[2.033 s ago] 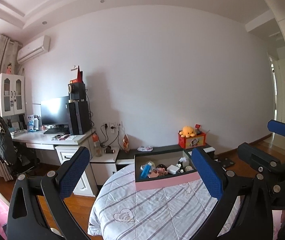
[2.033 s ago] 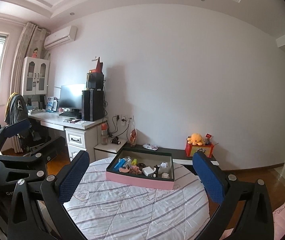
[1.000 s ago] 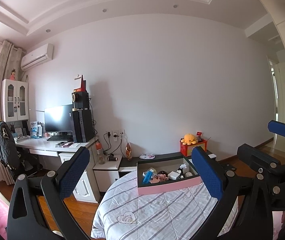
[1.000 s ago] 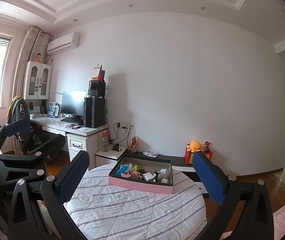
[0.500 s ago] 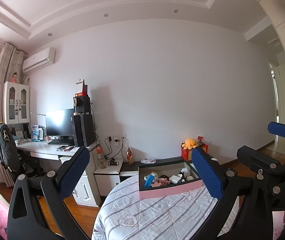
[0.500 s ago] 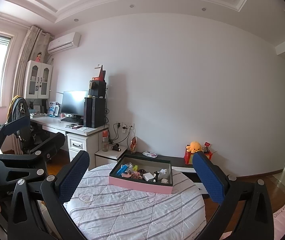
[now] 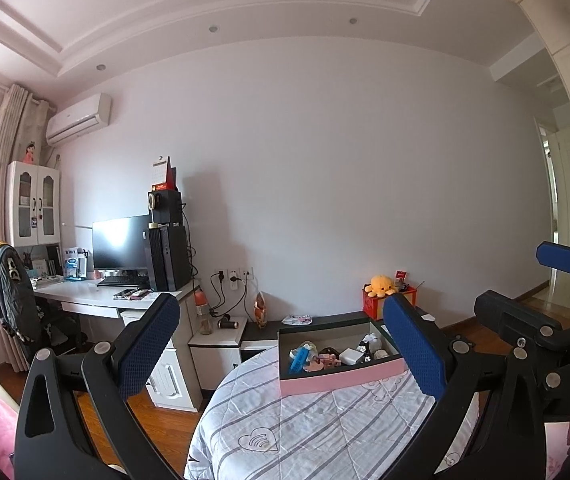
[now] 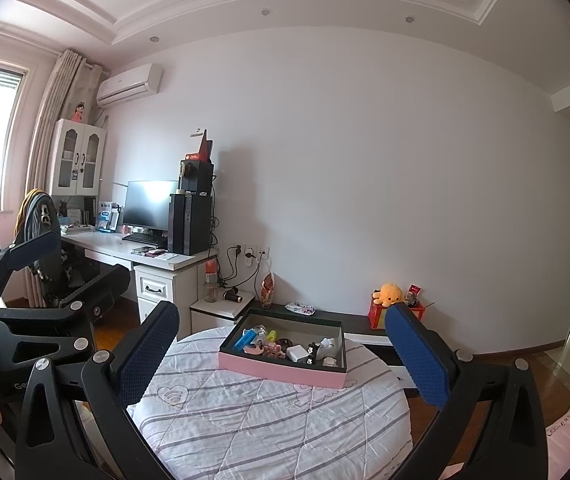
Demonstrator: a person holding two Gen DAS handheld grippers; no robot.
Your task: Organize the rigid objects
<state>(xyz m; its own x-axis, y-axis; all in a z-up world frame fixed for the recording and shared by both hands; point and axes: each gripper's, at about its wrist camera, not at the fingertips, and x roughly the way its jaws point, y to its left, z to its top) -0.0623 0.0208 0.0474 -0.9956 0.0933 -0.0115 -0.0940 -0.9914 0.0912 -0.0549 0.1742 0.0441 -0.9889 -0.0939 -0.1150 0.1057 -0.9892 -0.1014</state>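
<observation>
Small toys and gadgets sit gathered inside a pink-sided, black-rimmed rectangular box (image 8: 285, 372) on a striped quilted round bed (image 8: 269, 432); left gripper (image 7: 281, 352) and right gripper (image 8: 281, 356) hover well back, jaws apart and empty; nothing loose shows on the quilt.

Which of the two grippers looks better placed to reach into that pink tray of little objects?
Probably the right gripper: the pink tray sits centred between its open fingers. For the left gripper it lies off toward the right finger.
</observation>
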